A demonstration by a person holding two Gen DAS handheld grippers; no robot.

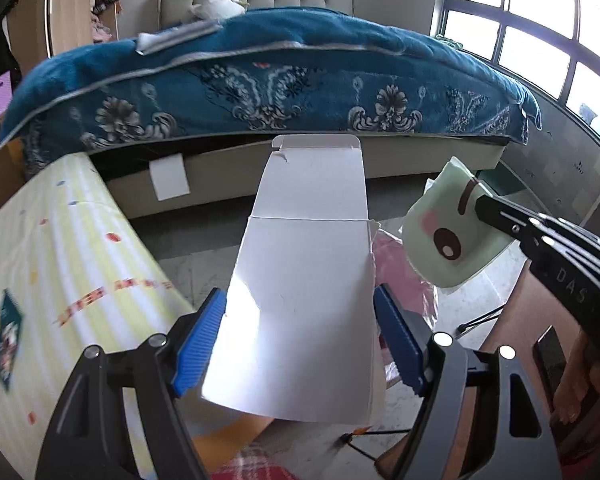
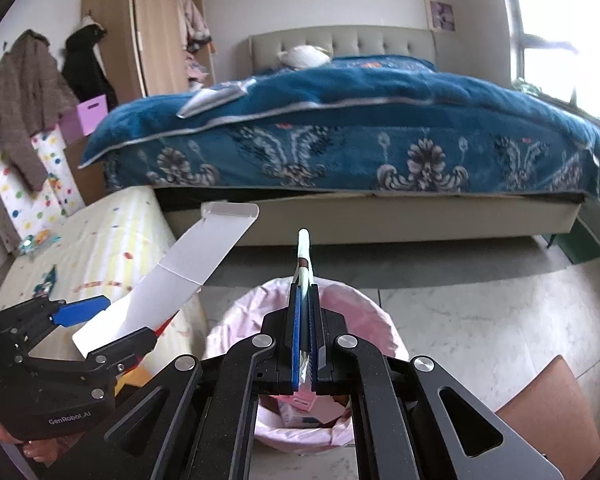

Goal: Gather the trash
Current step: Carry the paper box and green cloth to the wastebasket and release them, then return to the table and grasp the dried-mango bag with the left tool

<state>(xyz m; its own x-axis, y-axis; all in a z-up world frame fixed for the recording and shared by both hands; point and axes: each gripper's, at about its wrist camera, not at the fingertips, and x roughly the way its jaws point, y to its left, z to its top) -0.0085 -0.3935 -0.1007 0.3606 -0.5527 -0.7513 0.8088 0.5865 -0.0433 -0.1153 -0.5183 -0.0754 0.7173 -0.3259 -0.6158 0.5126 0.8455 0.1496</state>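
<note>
Two grippers over pink-lined bin [image 2: 384,332], left [image 1: 300,344] clamps white carton [image 1: 300,280], right [image 2: 305,320] pinches green packet [image 1: 444,232], probably plastic.

Bed [image 2: 380,208] (blue quilt [image 1: 260,76]), wardrobe [image 2: 148,36]

Pink-lined bin [image 2: 380,320] on marble floor [image 2: 480,320]

- The flattened white carton [image 1: 304,264] is up in the air, tilted, its tuck flap at the far end, its near end clamped between blue pads.
- The pale green packet [image 1: 444,232], with a cartoon eye and pink cheek, is pinched off to the right.
- Below them sits the pink-lined trash bin [image 2: 364,312], mouth open, some rubbish already inside.
</note>
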